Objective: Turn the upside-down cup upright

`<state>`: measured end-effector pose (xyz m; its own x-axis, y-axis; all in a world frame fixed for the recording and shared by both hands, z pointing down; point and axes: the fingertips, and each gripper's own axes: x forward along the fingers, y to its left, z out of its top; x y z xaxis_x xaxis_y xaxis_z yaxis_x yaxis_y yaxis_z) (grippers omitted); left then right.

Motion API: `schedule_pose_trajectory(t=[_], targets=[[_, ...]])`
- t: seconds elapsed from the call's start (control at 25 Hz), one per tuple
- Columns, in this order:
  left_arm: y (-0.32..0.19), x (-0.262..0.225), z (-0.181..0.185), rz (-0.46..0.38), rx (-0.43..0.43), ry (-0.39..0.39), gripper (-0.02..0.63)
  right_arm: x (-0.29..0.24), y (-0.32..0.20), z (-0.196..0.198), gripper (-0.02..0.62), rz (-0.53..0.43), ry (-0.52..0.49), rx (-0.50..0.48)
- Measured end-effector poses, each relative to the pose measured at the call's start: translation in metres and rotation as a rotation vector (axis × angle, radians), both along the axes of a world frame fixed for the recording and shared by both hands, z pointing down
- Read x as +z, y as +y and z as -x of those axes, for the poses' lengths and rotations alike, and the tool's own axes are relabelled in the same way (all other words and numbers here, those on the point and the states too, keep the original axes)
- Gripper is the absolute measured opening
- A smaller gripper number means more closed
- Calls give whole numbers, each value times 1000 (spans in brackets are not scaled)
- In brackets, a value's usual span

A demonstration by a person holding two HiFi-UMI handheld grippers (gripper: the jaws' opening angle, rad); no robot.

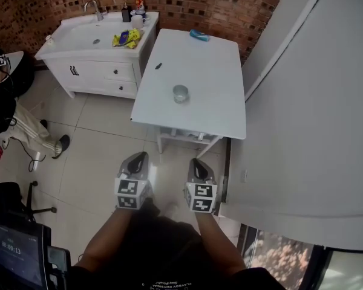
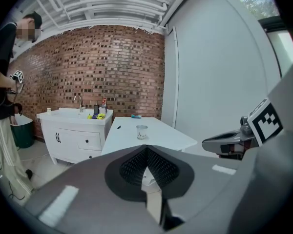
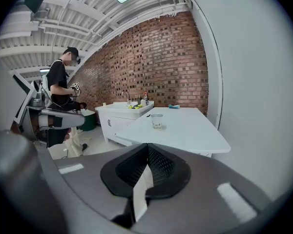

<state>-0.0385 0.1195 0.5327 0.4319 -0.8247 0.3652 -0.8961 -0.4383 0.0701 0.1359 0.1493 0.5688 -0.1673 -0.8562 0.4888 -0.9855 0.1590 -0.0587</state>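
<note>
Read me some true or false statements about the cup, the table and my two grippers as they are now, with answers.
1. The cup stands on the white table. True.
2. The right gripper grips the cup. False: its jaws are together on nothing, short of the table.
3. The left gripper has its jaws wide apart. False: they are together and empty.
4. A blue item lies near the table's far end. True.
5. In the head view, the sink cabinet stands to the right of the table. False: it stands to the left.
</note>
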Motion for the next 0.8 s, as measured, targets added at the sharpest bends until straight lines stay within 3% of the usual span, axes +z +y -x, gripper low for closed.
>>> schedule_pose_trajectory(t=[0.8], targets=[[36,1,-35,-21,42,11,-3,-8,28,-6,14,-43,6,-17]])
